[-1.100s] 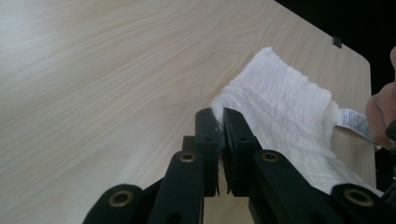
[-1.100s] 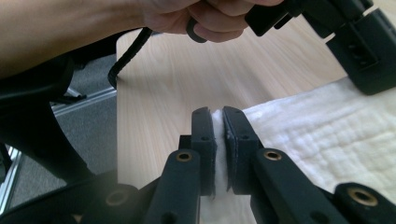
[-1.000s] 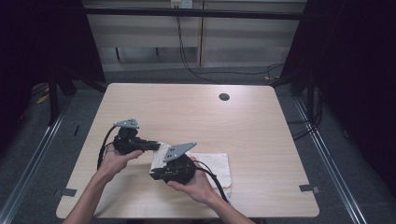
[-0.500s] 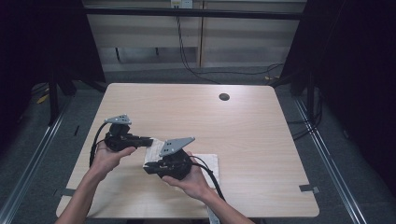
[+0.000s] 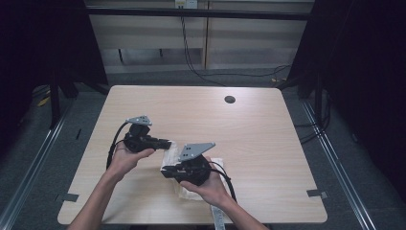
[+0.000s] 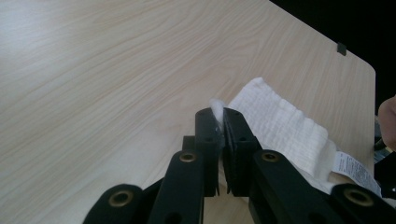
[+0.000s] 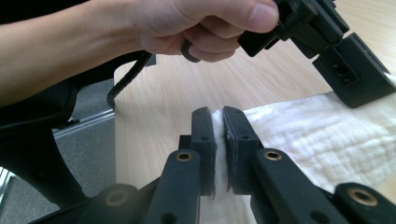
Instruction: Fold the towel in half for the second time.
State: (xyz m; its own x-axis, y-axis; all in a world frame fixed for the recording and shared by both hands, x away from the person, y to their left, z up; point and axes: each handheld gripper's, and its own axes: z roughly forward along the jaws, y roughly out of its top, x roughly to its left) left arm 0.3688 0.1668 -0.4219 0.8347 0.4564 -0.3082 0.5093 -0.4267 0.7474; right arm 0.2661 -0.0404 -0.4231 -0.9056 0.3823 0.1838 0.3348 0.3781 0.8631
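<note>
1. The left gripper [image 6: 219,122] has its jaws pressed together on a corner of the white cloth [image 6: 280,126]; a small tuft of fabric pokes out just past the jaw tips.
2. From that pinch, in the left gripper view, the cloth runs away to the right of the jaws over the worktop [image 6: 93,70], ribbed in texture, with a printed label [image 6: 355,170] at its far edge.
3. The right gripper [image 7: 218,122] likewise pinches the cloth [image 7: 327,135]: a fold of it fills the narrow gap between the two jaws from tip to base.
4. In the right gripper view, the cloth spreads to the right of the jaws, and the left hand [image 7: 201,23] with its gripper sits just above and beyond them, that gripper's tip reaching the cloth.
5. In the high view, the left gripper [image 5: 165,143] and right gripper [image 5: 165,171] sit close together, the cloth [image 5: 170,155] between them and trailing under the right hand [image 5: 210,189] at the near part of the worktop [image 5: 268,143].
</note>
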